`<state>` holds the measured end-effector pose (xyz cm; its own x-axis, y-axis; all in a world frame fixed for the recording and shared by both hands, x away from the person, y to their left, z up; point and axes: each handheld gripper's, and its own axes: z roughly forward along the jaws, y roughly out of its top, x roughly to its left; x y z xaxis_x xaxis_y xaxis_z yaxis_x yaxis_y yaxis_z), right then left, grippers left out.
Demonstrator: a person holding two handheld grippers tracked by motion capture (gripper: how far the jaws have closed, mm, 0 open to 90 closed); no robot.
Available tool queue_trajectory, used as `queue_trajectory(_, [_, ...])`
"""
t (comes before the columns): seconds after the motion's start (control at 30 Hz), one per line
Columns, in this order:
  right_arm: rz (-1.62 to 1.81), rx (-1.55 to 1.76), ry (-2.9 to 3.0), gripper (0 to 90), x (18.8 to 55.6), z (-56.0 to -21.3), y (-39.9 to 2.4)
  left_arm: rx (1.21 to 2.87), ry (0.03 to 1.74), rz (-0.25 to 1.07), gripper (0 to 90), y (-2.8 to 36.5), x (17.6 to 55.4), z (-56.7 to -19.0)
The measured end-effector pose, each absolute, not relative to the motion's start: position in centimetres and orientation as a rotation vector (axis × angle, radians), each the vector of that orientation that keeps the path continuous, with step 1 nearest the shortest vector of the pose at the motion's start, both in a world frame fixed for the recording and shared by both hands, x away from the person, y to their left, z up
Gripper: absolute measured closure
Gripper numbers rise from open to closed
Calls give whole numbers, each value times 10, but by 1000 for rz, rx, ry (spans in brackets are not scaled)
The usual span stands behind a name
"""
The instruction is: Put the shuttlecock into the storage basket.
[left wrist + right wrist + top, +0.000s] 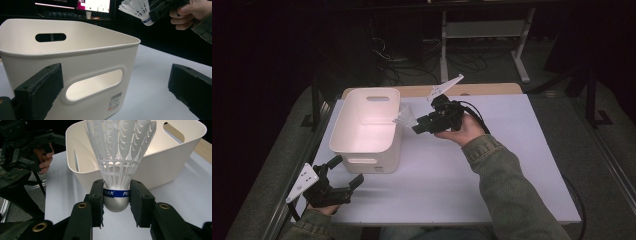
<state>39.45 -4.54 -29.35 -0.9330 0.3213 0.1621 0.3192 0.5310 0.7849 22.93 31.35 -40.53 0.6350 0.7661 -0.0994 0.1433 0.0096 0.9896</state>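
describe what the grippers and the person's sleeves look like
Both the left gripper and the right gripper are black frames with two thick, blocky black jaws and brass-coloured pivot pins. Each carries a pale grey three-cornered plate and trails a black cable. The person wears olive-green sleeves with ribbed cuffs.

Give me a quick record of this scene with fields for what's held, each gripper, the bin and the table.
held item: white plastic shuttlecock, blue band above its silver cap
right gripper: shut on the shuttlecock at its cap, raised by the bin's rim
left gripper: open, holding nothing, low on the table near the bin's front
bin: white, cut-out handles, upright, no contents seen inside
table: white top
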Motion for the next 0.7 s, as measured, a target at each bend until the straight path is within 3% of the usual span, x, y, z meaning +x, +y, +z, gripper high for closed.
queue_trajectory(0.7, [1450,513,2748,636,396,-284,-19,1508,802,574,0,314,229,-406])
